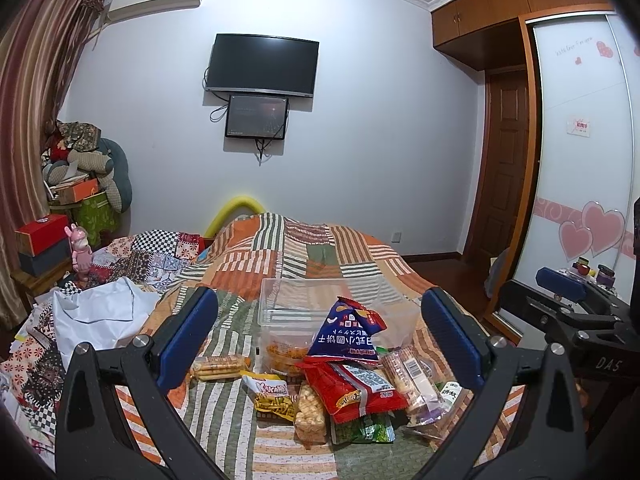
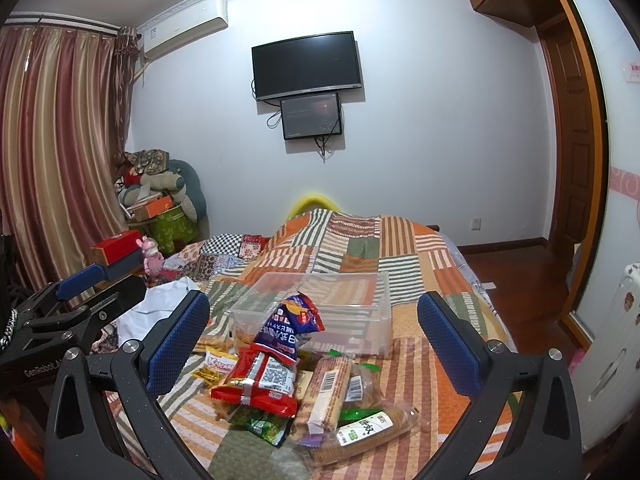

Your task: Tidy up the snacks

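Big patchwork quilt [image 1: 320,248] covers the bed, and a clear plastic bin [image 2: 360,300] sits on it just behind the snack pile. In the pile, a blue rice-cracker bag [image 1: 348,336] leans up against the bin, a red packet [image 1: 356,392] lies flat under it, and a yellow Kakaka pack [image 1: 272,396] is off to the left. Left gripper [image 1: 320,336] and right gripper [image 2: 316,340] both hover spread wide over the pile, holding nothing.
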Demonstrator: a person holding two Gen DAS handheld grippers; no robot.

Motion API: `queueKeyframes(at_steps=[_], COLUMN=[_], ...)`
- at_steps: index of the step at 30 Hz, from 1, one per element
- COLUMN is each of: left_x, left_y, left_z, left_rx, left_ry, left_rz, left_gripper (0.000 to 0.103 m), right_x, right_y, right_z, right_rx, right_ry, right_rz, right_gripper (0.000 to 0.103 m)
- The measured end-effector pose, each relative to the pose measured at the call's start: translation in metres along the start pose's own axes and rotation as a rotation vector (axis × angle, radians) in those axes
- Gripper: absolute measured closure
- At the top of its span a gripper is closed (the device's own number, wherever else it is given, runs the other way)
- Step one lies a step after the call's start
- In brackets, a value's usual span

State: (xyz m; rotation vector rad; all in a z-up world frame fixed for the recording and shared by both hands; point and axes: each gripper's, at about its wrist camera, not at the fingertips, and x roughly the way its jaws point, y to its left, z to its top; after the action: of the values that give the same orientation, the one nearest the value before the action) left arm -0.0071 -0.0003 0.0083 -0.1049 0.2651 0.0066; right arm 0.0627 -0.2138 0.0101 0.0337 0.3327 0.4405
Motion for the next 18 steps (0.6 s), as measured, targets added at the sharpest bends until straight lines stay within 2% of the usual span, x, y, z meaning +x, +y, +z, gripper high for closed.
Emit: queueKeyframes(at_steps=[10, 15, 18], left_x=[0.001, 0.012, 0.025], left_y=[0.002, 0.005, 0.007], left_z=[0.000, -0.004, -0.012], left_rx=[-0.001, -0.017, -0.023], left_ry=[0.009, 0.041, 0.086], left_rz=[0.000, 0.002, -0.017], left_gripper=[0.000, 0.000, 0.000], right_x=[0.002, 0.008, 0.016], right_y=[0.002, -0.005, -0.011], right_z=[-0.001, -0.004, -0.009], right_rx=[0.013, 0.031, 0.040], right_ry=[0.021, 0.046, 0.072], right_rz=[0.011, 0.009, 0.009], right_gripper=[0.000, 0.000, 0.000])
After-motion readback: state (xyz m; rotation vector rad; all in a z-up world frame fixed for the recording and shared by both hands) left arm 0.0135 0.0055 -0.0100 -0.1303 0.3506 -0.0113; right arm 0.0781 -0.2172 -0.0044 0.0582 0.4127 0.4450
